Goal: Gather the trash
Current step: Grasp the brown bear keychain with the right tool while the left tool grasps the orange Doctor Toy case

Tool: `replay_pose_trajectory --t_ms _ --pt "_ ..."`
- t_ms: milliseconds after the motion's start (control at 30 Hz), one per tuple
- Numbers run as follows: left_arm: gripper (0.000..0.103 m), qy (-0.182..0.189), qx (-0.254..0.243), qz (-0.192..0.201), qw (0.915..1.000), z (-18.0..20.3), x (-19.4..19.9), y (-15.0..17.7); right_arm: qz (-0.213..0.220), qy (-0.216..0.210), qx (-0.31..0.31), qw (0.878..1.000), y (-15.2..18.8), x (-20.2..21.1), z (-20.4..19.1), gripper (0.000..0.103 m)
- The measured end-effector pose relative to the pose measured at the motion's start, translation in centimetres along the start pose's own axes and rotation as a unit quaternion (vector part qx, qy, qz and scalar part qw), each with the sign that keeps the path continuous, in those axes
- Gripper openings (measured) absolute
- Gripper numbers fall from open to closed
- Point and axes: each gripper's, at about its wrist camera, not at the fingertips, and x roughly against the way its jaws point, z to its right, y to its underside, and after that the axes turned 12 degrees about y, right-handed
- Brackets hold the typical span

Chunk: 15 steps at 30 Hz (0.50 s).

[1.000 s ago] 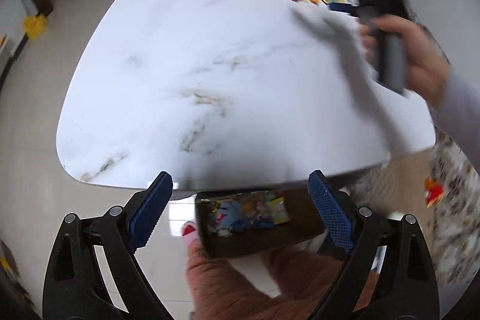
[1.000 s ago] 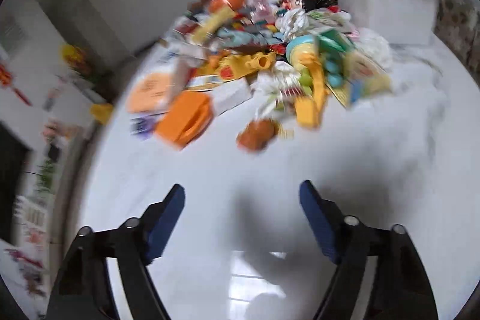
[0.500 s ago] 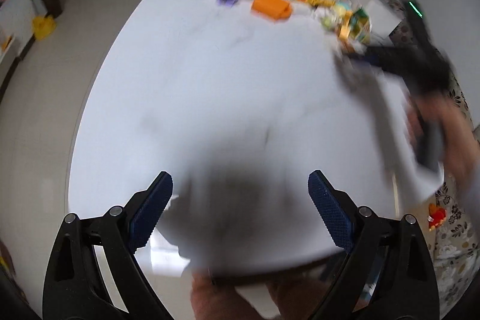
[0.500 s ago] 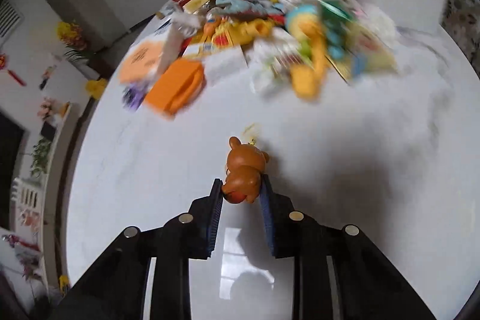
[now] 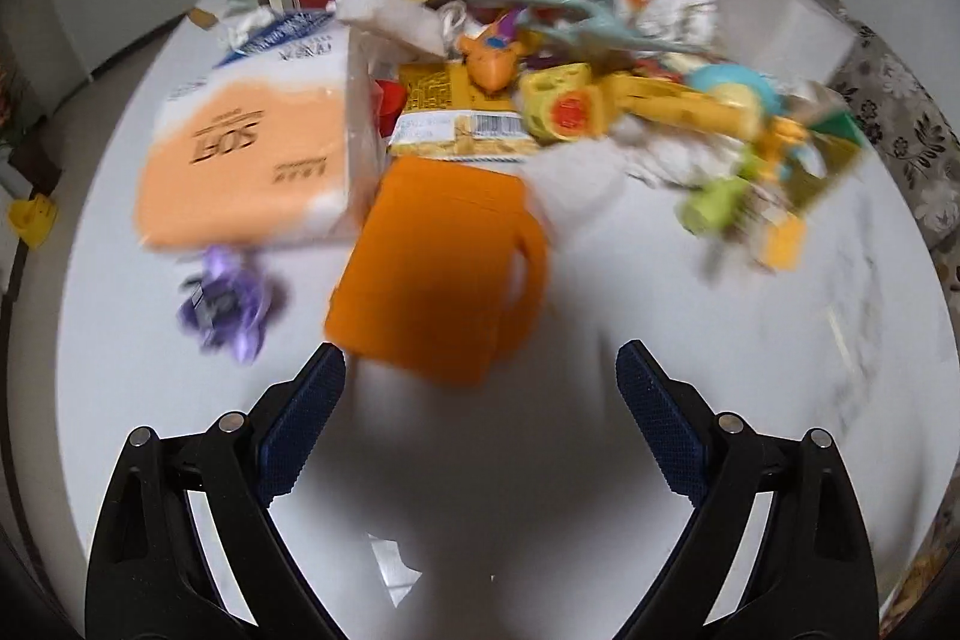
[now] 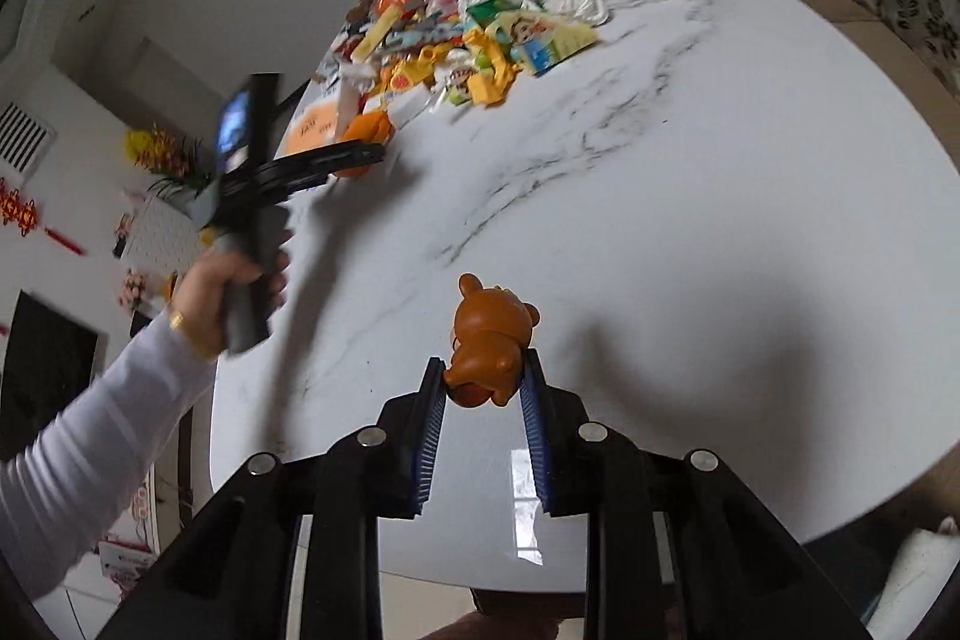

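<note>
I have the right gripper (image 6: 483, 388) clamped on a small brown bear figurine (image 6: 489, 340), its blue pads pressing the toy's lower half from both sides while the head sticks out past the fingertips. It hangs above the bare near end of the white marble table (image 6: 720, 220), well apart from the pile of trash (image 6: 468, 34) heaped at the far end. So on this side I judge the step to be the carry: the bear is picked and needs taking to wherever the trash goes (no bin shows in either view, so I cannot say which way that is).

My left gripper (image 5: 480, 400) has its jaws wide apart with nothing between them, and it points down at the near edge of the heap. Closest ahead lies an orange plastic piece with a handle (image 5: 438, 274); a purple crumpled wrapper (image 5: 225, 304) lies just to its left, and an orange tissue pack (image 5: 240, 166) beyond. The view is blurred, so finer detail escapes me.

Next I would settle the left jaws around one piece and close.
</note>
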Motion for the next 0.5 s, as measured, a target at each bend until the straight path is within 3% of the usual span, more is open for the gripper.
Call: replay_pose_trajectory --t_ms 133,200,500 --pt "0.09 -0.009 0.006 0.0 0.9999 -0.5 -0.9 -1.4 -0.003 -0.003 -0.004 1.0 0.5 0.3 -0.1 0.025" --pt "0.083 -0.019 0.002 -0.001 0.9998 -0.4 -1.4 -2.0 -0.008 -0.004 -0.002 1.0 0.9 0.1 -0.2 0.025" --pt "0.074 -0.005 0.007 -0.003 1.0 0.3 0.3 0.1 -0.02 -0.015 0.017 1.0 1.4 -0.5 -1.1 0.025"
